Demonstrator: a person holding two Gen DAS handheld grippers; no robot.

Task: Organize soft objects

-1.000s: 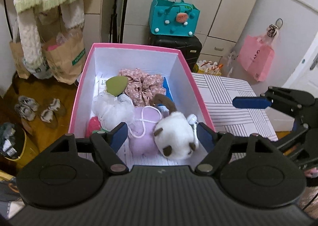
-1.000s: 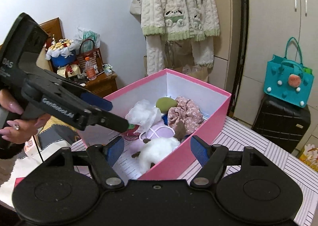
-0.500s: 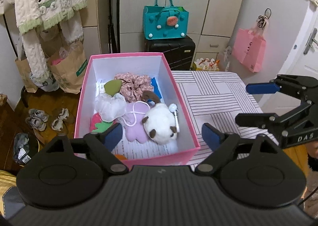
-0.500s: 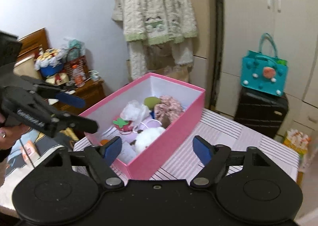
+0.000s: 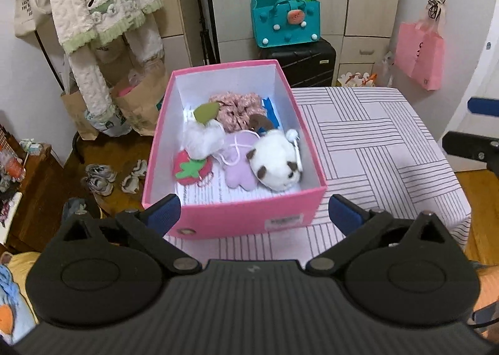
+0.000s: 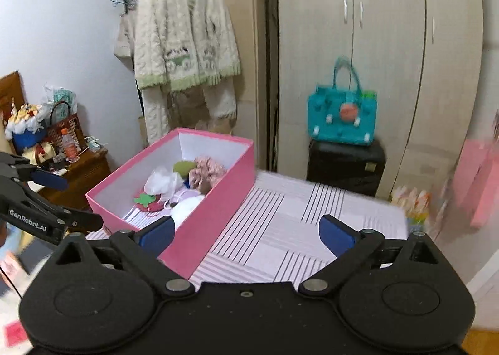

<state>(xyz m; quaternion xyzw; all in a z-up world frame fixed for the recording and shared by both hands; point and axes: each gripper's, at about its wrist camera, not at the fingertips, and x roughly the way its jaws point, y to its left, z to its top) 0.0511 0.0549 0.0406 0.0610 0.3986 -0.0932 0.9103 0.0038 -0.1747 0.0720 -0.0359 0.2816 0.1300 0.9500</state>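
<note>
Pink card forms the box (image 5: 249,217) that stands on the striped bench (image 5: 368,143), and every soft thing in view lies inside it: a white plush panda (image 5: 276,163) at the near right corner, a lilac plush (image 5: 237,164) touching it, a red felt strawberry (image 5: 190,169) by the left wall, a white mesh puff (image 5: 202,139), a green felt leaf (image 5: 204,112) and a floral scrunchie (image 5: 238,108) toward the far end. The left tool (image 5: 254,214) hangs outside the near wall of the box, its jaws opening wide with nothing gripped between them. The right tool (image 6: 246,230) hovers over bare bench beside the box, jaws likewise opening and empty.

These pieces look light and squashy; they will likely give under the pads and not slip much. The panda is best taken across its round body, not by the small bobble or cord at its side. The scrunchie and puff would bunch, so a pinch through the thick middle suits them. The thin leaf may need an edge grip.
</note>
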